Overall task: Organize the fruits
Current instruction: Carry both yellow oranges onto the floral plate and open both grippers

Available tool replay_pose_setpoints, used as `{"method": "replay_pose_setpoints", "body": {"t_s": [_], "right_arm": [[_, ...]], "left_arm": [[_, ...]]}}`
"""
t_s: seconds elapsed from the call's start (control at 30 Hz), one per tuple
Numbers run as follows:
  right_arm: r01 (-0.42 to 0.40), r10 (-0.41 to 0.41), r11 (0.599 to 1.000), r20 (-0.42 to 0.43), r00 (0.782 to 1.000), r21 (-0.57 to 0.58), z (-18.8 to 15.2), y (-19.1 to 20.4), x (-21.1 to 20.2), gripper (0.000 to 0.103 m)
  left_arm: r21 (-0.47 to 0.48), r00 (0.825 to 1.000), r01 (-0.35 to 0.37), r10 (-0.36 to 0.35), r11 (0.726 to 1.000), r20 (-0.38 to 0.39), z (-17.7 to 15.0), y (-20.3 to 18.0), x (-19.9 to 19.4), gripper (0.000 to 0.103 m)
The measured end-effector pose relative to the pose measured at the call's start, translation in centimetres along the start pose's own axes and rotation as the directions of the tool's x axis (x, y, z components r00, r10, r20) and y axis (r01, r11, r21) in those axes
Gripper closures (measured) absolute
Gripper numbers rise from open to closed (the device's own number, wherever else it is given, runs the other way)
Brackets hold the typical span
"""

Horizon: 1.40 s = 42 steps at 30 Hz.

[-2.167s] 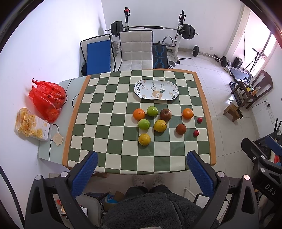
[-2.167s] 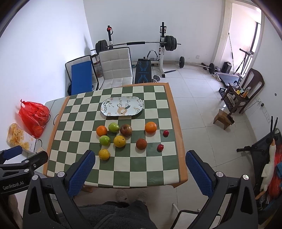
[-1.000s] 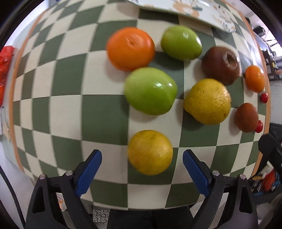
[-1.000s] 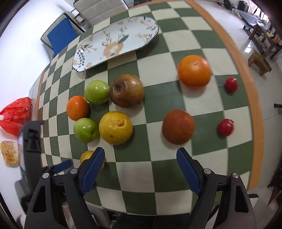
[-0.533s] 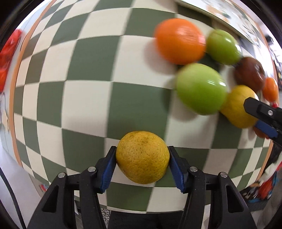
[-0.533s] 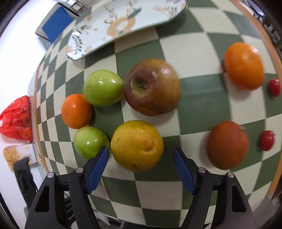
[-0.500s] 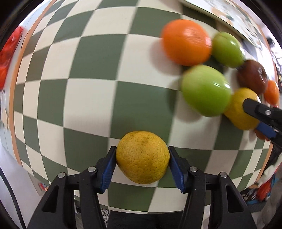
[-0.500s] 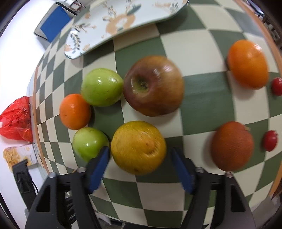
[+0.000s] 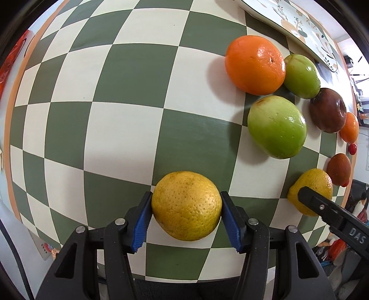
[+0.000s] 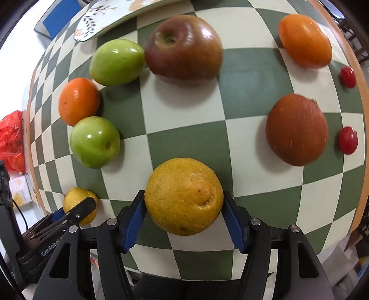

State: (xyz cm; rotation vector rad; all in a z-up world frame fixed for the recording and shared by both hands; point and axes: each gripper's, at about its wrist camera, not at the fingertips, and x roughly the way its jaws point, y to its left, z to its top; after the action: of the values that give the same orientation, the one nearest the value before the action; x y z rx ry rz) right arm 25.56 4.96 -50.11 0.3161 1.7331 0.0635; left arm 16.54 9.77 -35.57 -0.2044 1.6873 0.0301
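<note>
My left gripper [image 9: 186, 219] is shut on a yellow orange [image 9: 186, 205], blue pads pressed to both its sides, low over the checkered table [image 9: 115, 115]. My right gripper [image 10: 184, 219] is shut on a second, larger yellow orange [image 10: 184, 196] in the same way. To the right in the left wrist view that second orange [image 9: 311, 189] shows behind a black finger. On the cloth lie two oranges [image 10: 78, 101] [image 10: 304, 40], two green apples [image 10: 94, 142] [image 10: 116, 62], a dark red apple [image 10: 184, 46], a brown fruit [image 10: 296, 130] and two small red tomatoes [image 10: 348, 139] [image 10: 348, 77].
A patterned oval plate [image 10: 99, 20] lies beyond the fruit at the table's far side. A red plastic bag [image 10: 10, 138] and a snack box [image 10: 19, 189] sit off the table's left edge. The orange table border [image 10: 359, 184] runs close on the right.
The right gripper has moved in and shut on the larger yellow orange. The left gripper keeps its hold on the other yellow orange and has shifted left, away from the fruit cluster.
</note>
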Motion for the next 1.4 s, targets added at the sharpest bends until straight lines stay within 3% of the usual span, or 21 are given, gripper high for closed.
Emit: {"method": "replay_pose_setpoints", "body": {"t_s": [0.2,0.4,0.47,0.6,0.73,0.83,1.0,1.17,1.4], "right_arm": [[-0.012,0.012,1.000,-0.012,1.000,0.015,-0.2,0.6,0.9,0.037],[-0.157,0.157,0.988,0.064,0.986,-0.004,0.1,0.5,-4.4,0.037],[-0.182,0.184,0.983,0.103,0.978,-0.029,1.9,1.0,-6.7,0.037],[-0.208,0.218,0.976,0.170,0.961,-0.070,9.2,0.9,-10.7,0.037],[-0.181,0.195,0.980,0.209,0.958,-0.085,17.5,-0.2,-11.7,0.037],[-0.158,0.175,0.983,0.204,0.963,-0.098,23.6,-0.2,-10.7,0.037],[-0.108,0.131,0.985,0.180,0.975,-0.134,29.4,0.2,-8.2,0.037],[-0.107,0.128,0.983,0.140,0.982,-0.151,32.3,-0.3,-6.0,0.037],[-0.145,0.162,0.978,0.107,0.981,-0.152,32.3,-1.6,-5.6,0.035]], "left_arm": [[0.021,1.000,-0.007,0.007,1.000,0.001,0.5,0.3,-1.3,0.049],[0.015,0.998,0.047,-0.048,0.999,0.048,3.6,-0.2,-7.2,0.049],[0.020,0.994,0.057,-0.059,0.998,0.090,5.6,-0.9,-10.1,0.049],[0.044,0.985,0.089,-0.095,0.995,0.146,11.6,-4.0,-14.1,0.048],[0.056,0.984,0.122,-0.128,0.991,0.124,19.5,-7.6,-14.1,0.048],[0.054,0.989,0.118,-0.122,0.992,0.084,24.9,-9.9,-11.6,0.048],[0.040,0.993,0.121,-0.121,0.992,-0.003,31.1,-11.9,-7.7,0.048],[0.028,0.991,0.122,-0.121,0.992,-0.055,33.4,-13.0,-5.6,0.048],[0.040,0.993,0.111,-0.109,0.993,-0.049,33.4,-13.7,-5.9,0.048]]}}
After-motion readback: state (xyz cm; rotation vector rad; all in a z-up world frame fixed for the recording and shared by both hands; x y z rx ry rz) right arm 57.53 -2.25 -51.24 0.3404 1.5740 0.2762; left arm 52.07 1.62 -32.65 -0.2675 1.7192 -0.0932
